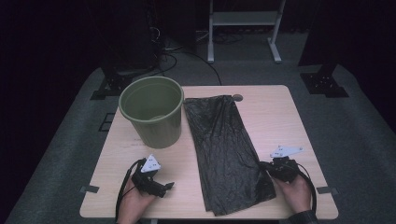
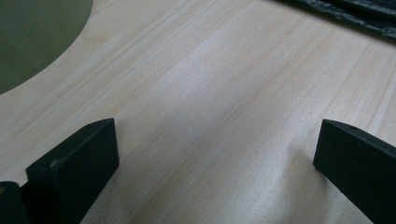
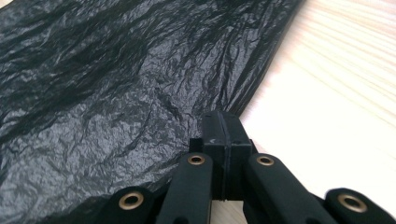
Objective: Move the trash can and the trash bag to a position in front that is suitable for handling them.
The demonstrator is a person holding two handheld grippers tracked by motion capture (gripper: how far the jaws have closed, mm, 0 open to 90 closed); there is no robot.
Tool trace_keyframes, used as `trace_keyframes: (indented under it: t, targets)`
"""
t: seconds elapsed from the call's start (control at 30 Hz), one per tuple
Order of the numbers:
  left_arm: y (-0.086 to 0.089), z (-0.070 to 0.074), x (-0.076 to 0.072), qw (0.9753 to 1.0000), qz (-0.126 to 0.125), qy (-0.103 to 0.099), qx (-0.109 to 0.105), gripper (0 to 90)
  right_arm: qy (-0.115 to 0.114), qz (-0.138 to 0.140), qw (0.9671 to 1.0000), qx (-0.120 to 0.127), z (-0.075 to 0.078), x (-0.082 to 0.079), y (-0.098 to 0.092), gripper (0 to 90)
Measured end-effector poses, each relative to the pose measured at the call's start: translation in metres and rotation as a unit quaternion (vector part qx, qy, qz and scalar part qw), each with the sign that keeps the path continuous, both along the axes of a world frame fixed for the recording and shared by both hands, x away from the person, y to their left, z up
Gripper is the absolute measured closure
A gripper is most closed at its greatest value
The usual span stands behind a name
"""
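Observation:
A black plastic bag lies flat and crinkled down the middle of the wooden table. Left of it stands an empty green bin, upright. My left gripper rests near the front edge, pointing right toward the bag; its jaws stand wide apart over bare wood, with the bin's wall and the bag's edge farther off. My right gripper touches the bag's right edge. Its jaws are pressed together on the bag's border, and I see no plastic between them.
Bare wood stretches right of the bag and between bin and front edge. A small round grommet sits at the table's far edge. Behind the table are a white frame, black stands and cables on the grey floor.

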State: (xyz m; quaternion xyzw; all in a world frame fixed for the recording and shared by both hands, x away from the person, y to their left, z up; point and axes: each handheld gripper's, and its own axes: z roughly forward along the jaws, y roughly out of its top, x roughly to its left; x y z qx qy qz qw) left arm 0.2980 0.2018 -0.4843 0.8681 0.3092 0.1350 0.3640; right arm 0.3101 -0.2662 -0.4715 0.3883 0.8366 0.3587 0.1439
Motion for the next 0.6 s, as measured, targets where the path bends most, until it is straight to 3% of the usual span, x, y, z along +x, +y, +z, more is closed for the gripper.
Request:
trace_keyframes:
  t: [0.13, 0.6]
  targets:
    - [0.0, 0.0, 0.0, 1.0, 0.0, 0.0, 0.0, 0.0, -0.003, -0.007, 1.0, 0.0, 0.002, 0.0, -0.007, 90.0]
    - [0.0, 0.0, 0.0, 1.0, 0.002, 0.0, 0.001, 0.0, -0.003, -0.057, 0.9984, 0.005, 0.005, -0.012, -0.055, 90.0]
